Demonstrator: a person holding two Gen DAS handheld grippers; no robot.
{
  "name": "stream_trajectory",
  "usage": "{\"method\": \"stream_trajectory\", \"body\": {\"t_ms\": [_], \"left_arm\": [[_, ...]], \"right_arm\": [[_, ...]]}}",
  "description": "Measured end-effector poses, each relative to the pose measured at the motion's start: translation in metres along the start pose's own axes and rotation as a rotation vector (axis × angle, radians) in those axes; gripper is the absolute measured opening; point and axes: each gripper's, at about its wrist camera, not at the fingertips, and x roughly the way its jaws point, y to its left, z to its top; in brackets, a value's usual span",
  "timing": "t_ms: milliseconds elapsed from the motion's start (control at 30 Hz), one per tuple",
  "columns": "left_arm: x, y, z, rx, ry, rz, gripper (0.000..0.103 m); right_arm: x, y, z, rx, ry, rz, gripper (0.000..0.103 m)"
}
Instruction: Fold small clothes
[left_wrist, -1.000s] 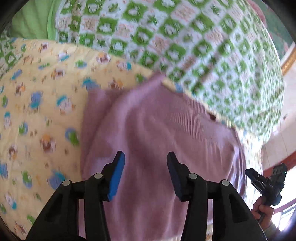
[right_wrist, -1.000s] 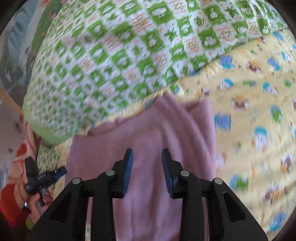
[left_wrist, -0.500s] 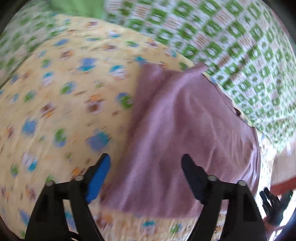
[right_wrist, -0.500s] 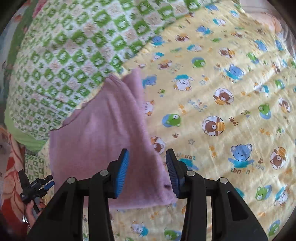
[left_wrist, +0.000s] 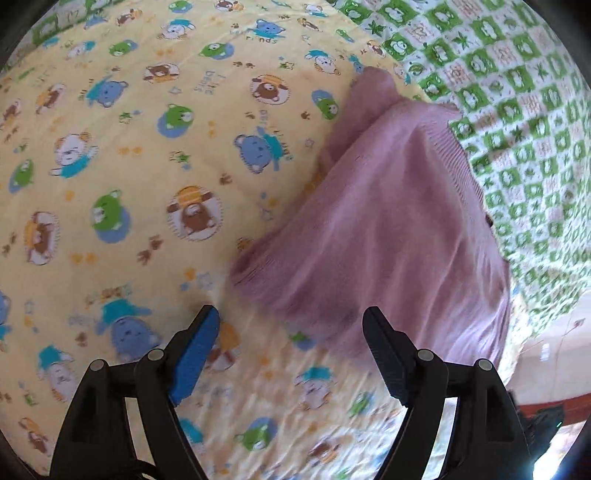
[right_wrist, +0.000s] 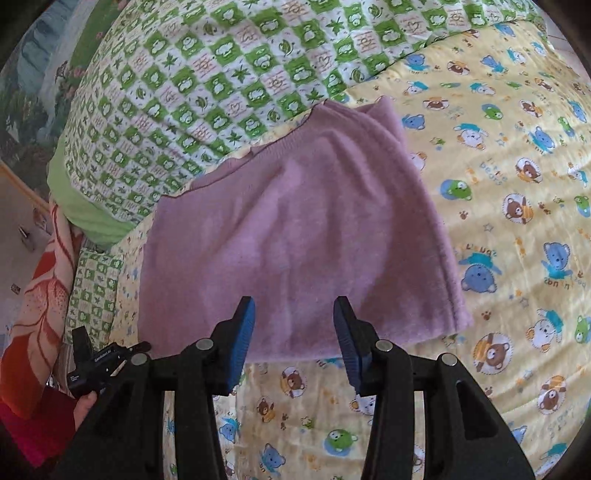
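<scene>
A small purple knitted garment (left_wrist: 391, 229) lies folded flat on the yellow bear-print sheet (left_wrist: 147, 166); it also shows in the right wrist view (right_wrist: 295, 236). My left gripper (left_wrist: 291, 350) is open and empty, just short of the garment's near corner. My right gripper (right_wrist: 293, 328) is open and empty, over the garment's near edge. The left gripper's tip (right_wrist: 96, 365) and hand show at the lower left of the right wrist view.
A green-and-white checked quilt (right_wrist: 221, 85) is heaped behind the garment, also in the left wrist view (left_wrist: 517, 110). An orange floral blanket (right_wrist: 40, 295) lies at the bed's left edge. The yellow sheet (right_wrist: 517, 221) spreads right of the garment.
Both grippers have pulled back from over the garment toward its near edge and opened wider. The garment now lies folded and released on the sheet.
</scene>
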Motion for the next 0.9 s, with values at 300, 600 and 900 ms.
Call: {"method": "stream_trajectory", "body": {"t_ms": [300, 600, 900], "left_arm": [[0.019, -0.013, 0.026, -0.065, -0.093, -0.006, 0.062], [0.002, -0.081, 0.02, 0.16, -0.128, -0.105, 0.016], [0.006, -0.189, -0.04, 0.463, -0.056, -0.257, 0.015]], "right_arm": [[0.013, 0.009, -0.003, -0.02, 0.045, 0.02, 0.046], [0.02, -0.001, 0.008, -0.001, 0.051, 0.021, 0.046], [0.043, 0.009, 0.052, 0.0, 0.083, 0.127, 0.046]]}}
